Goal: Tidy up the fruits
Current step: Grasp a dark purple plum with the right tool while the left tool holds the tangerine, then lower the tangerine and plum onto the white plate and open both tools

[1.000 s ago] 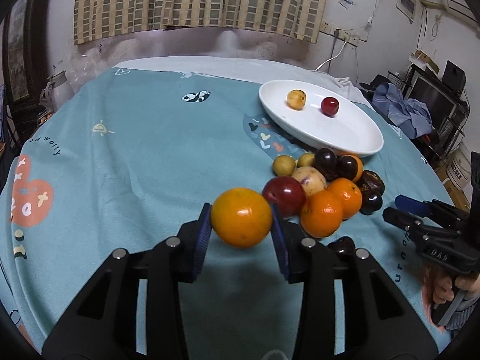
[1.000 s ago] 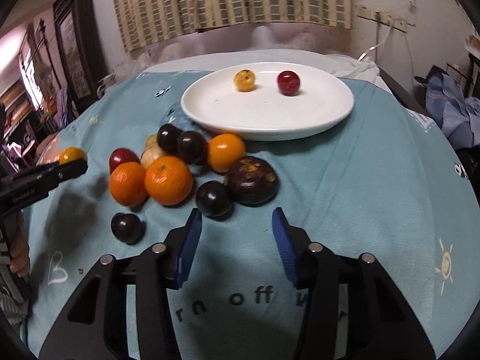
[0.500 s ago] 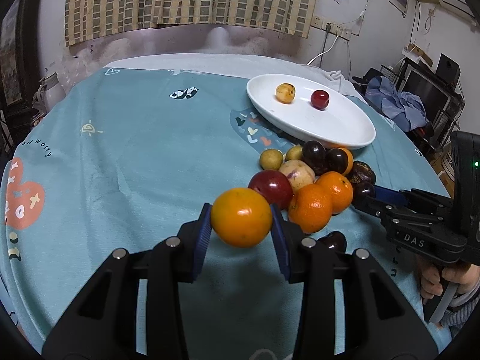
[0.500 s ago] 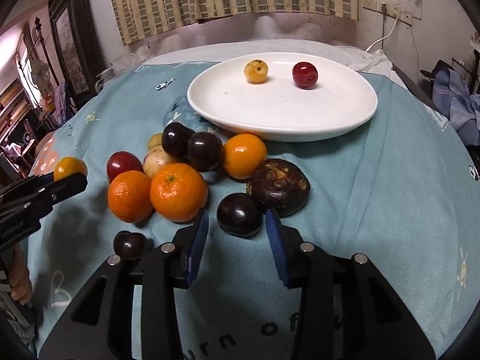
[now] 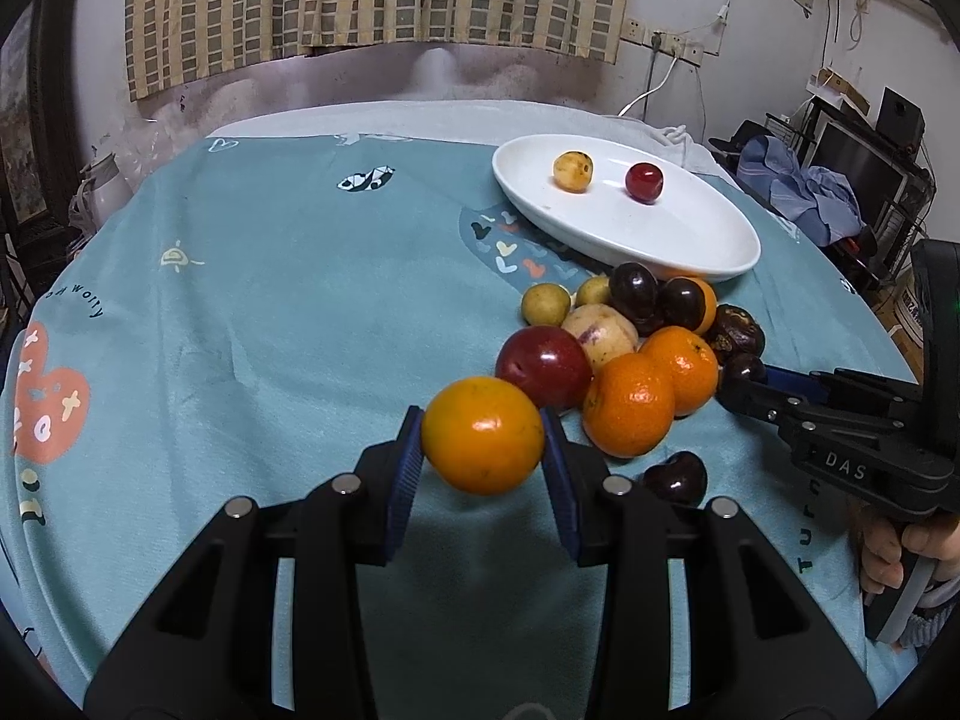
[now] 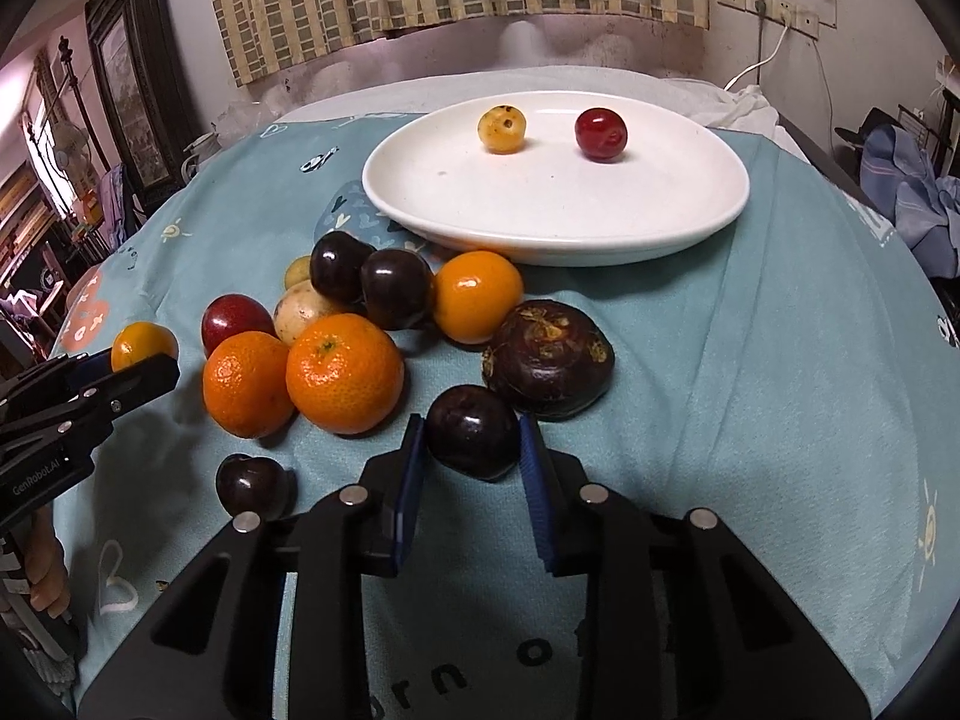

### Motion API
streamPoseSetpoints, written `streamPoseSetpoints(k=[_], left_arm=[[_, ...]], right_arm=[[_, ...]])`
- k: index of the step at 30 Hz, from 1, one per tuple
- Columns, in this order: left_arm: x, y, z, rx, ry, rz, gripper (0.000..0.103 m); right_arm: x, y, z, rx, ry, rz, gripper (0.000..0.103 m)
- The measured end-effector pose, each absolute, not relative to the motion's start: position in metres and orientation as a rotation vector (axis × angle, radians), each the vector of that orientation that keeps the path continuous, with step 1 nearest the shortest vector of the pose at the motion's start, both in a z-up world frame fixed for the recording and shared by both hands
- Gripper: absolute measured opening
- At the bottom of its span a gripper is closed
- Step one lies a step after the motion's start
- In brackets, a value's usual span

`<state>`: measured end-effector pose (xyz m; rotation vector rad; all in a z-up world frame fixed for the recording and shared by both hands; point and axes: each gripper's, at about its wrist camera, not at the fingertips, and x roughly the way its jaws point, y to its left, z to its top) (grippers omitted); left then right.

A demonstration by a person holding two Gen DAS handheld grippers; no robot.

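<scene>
Fruits lie heaped on the teal cloth (image 5: pixel 270 312), and we read the scene from left to right. At left, the left gripper (image 5: pixel 483 441) is clamped on an orange fruit (image 5: pixel 482 433), held clear of the cloth beside the heap. At centre, the right gripper (image 6: pixel 472 447) has just been closing, and we see its blue pads (image 6: pixel 410 468) now bracketing a dark plum (image 6: pixel 473 431) at the heap's near edge, seemingly in contact. Behind and to the right lies the white plate (image 6: pixel 690 228), already bearing a yellow fruit (image 6: pixel 501 129) and a red one (image 6: pixel 600 134). We judge the plate straight ahead of the right gripper, hence nearer to it.
</scene>
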<state>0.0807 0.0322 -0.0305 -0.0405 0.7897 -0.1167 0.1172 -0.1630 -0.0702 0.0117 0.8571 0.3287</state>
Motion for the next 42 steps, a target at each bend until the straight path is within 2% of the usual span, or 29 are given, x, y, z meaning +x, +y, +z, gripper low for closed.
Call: streamPoseSetpoints(k=[8, 13, 22, 33, 36, 40, 42], left_arm=[[0.078, 0.031, -0.027, -0.018, 0.755, -0.105, 0.039], [0.084, 0.032, -0.012, -0.047, 0.737, -0.103, 0.039], [0.156, -0.022, 0.022, 0.011, 0.740, -0.172, 0.039], [0.249, -0.066, -0.010, 0.073, 0.835, -0.210, 0.040], [0.252, -0.066, -0.008, 0.076, 0.818, -0.197, 0.053], [0.235, -0.051, 0.004, 0.040, 0.798, -0.187, 0.053], [0.217, -0.038, 0.013, 0.033, 0.777, -0.157, 0.058]], right_arm=[[0.110, -0.170, -0.063, 0.030, 0.836, 0.340, 0.030], [0.097, -0.186, -0.030, 0.071, 0.744, 0.340, 0.030], [0.150, -0.210, 0.020, 0.104, 0.682, 0.295, 0.030], [0.220, -0.215, -0.021, 0.129, 0.772, 0.251, 0.032], [0.226, -0.221, -0.030, 0.156, 0.814, 0.244, 0.032], [0.215, -0.231, -0.016, 0.216, 0.781, 0.263, 0.032], [0.201, -0.235, 0.000, 0.232, 0.738, 0.274, 0.032]])
